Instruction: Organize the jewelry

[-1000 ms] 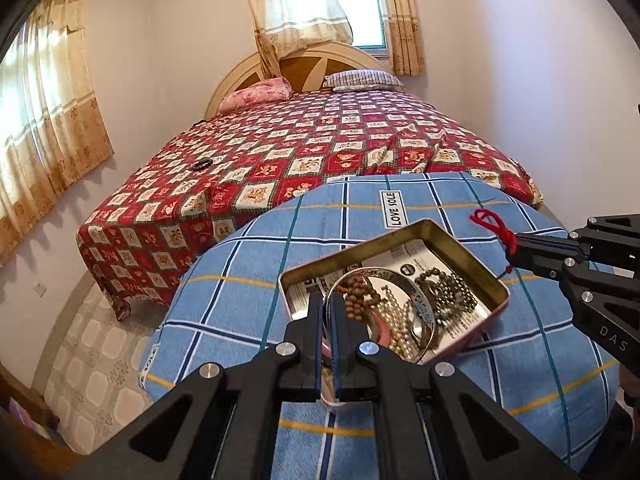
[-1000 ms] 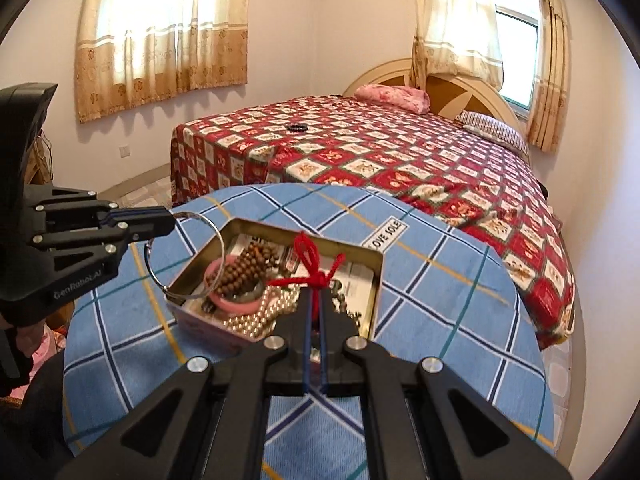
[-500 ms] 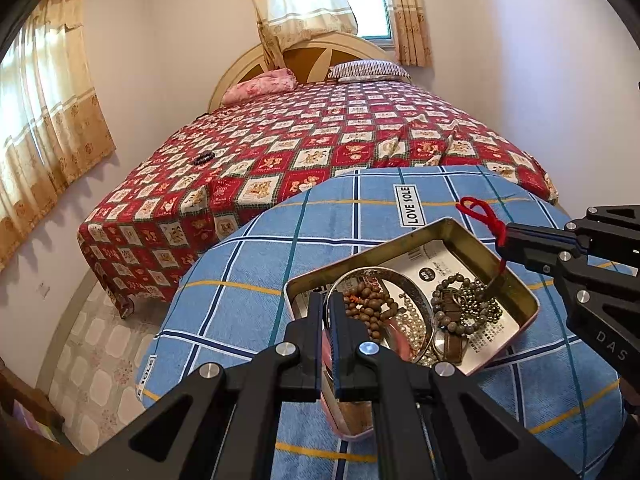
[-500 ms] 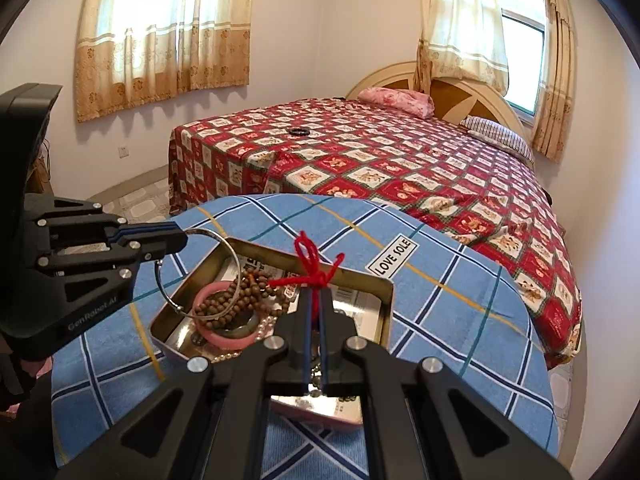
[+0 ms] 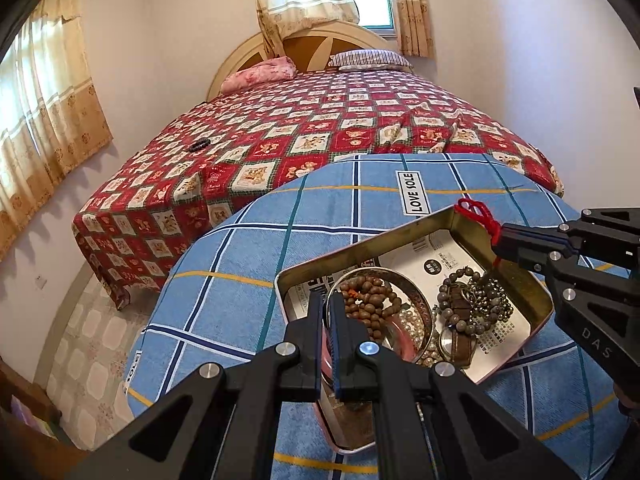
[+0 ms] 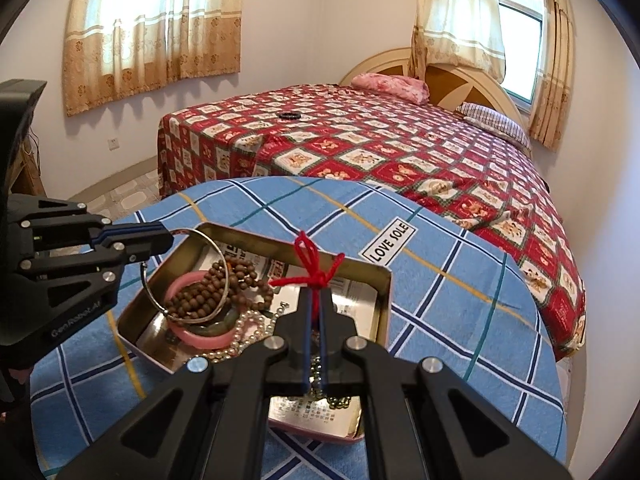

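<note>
Left gripper [image 5: 329,312], lower centre of left view, clamped on thin metal bangle [image 6: 208,280] above tin tray [image 6: 384,292]. Right gripper [image 6: 316,300], lower centre of right view, pinches red string [image 6: 314,268] over same tray. Tray, on blue checked cloth [image 6: 460,300], holds brown bead bracelet [image 5: 372,300], pink bangle [image 6: 188,330], pearl strand [image 6: 244,330].

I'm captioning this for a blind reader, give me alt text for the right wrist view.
The right gripper, shut on a red cord, hangs over an open tin of bracelets and beads on a blue checked cloth. At left, the left gripper pinches a thin metal bangle above the tin; a red patterned bed fills the background.
</note>
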`<state>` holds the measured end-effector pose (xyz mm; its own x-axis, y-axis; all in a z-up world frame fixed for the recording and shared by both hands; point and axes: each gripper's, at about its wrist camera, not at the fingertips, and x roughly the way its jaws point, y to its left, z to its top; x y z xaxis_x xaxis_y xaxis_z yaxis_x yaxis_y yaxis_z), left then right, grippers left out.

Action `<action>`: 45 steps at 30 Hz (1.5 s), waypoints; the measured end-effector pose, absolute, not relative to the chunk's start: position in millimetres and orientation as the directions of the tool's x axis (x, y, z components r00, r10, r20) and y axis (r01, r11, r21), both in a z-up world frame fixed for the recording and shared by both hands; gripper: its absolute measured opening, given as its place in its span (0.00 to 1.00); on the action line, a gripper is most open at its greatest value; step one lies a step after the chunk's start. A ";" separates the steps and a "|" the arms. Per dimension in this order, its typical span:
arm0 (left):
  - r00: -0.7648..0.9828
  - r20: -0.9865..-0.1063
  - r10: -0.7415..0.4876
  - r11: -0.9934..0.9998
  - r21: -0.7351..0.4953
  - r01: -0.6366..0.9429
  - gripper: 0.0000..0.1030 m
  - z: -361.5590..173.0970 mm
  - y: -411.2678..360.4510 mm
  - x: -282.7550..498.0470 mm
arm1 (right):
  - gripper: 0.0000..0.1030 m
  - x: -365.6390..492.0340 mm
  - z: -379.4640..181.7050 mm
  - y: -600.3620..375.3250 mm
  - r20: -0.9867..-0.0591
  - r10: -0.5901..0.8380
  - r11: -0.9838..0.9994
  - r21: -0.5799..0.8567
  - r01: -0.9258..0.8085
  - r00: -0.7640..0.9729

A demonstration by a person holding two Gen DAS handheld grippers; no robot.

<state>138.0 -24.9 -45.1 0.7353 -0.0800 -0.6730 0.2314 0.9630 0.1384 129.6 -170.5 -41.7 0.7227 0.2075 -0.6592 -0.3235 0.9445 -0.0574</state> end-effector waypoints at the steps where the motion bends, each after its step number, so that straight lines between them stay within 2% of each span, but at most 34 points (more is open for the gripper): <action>1: 0.736 -0.672 -0.082 0.963 0.137 0.232 0.03 -45.2 -25.0 138.2 | 0.04 130.2 -42.5 -170.4 -0.660 0.205 0.945 -0.060 -0.323 0.723; 11: 0.725 -0.680 -0.108 0.960 0.117 0.253 0.09 -49.1 -29.6 142.6 | 0.04 133.5 -48.8 -172.5 -0.663 0.182 0.949 -0.074 -0.306 0.726; 12: 0.725 -0.682 -0.098 0.961 0.123 0.246 0.18 -49.1 -28.9 142.8 | 0.07 133.8 -49.6 -174.0 -0.662 0.178 0.951 -0.075 -0.301 0.728; 13: 0.729 -0.679 -0.080 0.963 0.136 0.233 0.27 -48.9 -28.9 142.3 | 0.17 134.7 -50.7 -174.6 -0.663 0.172 0.953 -0.076 -0.294 0.729; 14: 0.741 -0.668 -0.072 0.965 0.142 0.221 0.50 -47.3 -28.0 139.8 | 0.27 134.9 -51.6 -175.9 -0.664 0.167 0.955 -0.076 -0.288 0.729; 15: 0.756 -0.651 -0.064 0.967 0.146 0.208 0.68 -44.7 -26.6 136.1 | 0.45 133.4 -51.6 -178.8 -0.659 0.161 0.958 -0.075 -0.278 0.734; 17: 0.794 -0.606 -0.049 0.974 0.148 0.173 0.75 -36.5 -21.9 126.3 | 0.49 131.0 -50.8 -179.8 -0.654 0.152 0.960 -0.081 -0.267 0.741; 27: 0.818 -0.572 -0.056 0.982 0.115 0.147 0.76 -18.0 -5.4 97.7 | 0.51 103.3 -30.3 -186.1 -0.611 0.125 0.970 -0.092 -0.227 0.782; 33: 0.817 -0.574 -0.056 0.985 0.103 0.140 0.76 -16.1 -0.9 89.9 | 0.54 93.1 -22.6 -185.5 -0.594 0.131 0.970 -0.087 -0.225 0.793; 45: 0.806 -0.590 -0.057 0.985 0.101 0.143 0.76 -18.7 1.6 87.7 | 0.55 89.8 -19.4 -187.3 -0.588 0.131 0.971 -0.087 -0.224 0.798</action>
